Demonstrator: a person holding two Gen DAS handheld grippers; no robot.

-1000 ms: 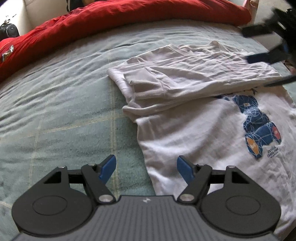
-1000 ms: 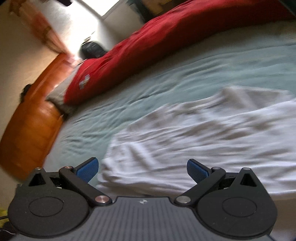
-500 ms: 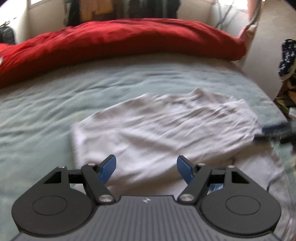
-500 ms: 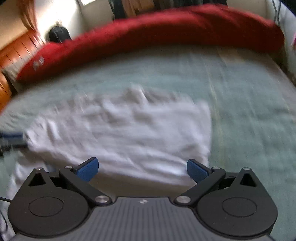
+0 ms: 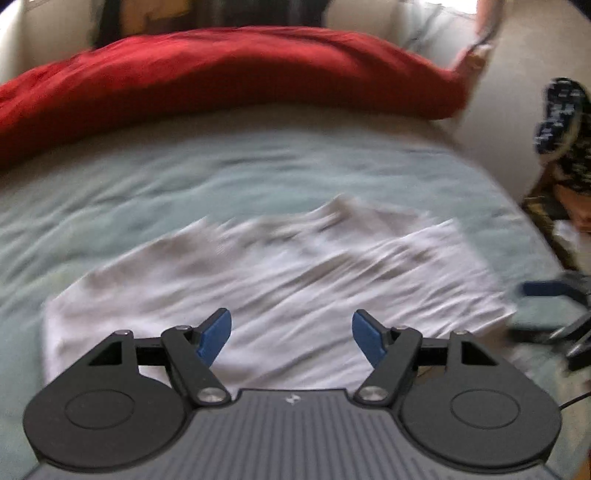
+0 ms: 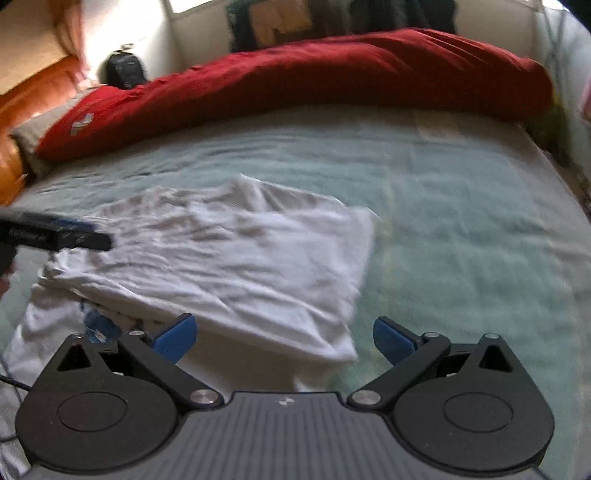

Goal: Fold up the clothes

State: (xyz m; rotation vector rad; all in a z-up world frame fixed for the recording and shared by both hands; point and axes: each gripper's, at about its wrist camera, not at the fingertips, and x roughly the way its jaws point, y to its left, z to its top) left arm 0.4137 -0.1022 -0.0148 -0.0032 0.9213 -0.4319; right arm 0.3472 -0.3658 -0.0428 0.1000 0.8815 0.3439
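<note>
So the white shirt (image 6: 229, 258) is lying partly folded mid-bed, nearer the front edge, top half doubled over with a bit of blue print poking out underneath. Left gripper (image 5: 291, 336) and right gripper (image 6: 284, 338) both have jaws wide, holding nothing. Looks like between folds; next I'd say grab the near hem corners and fold again.

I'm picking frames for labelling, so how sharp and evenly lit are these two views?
Left wrist view: white shirt and red duvet smeared by motion blur, left gripper crisp. Right wrist view: milder blur, shirt folds readable, window blown out, fisheye bends the bed.
</note>
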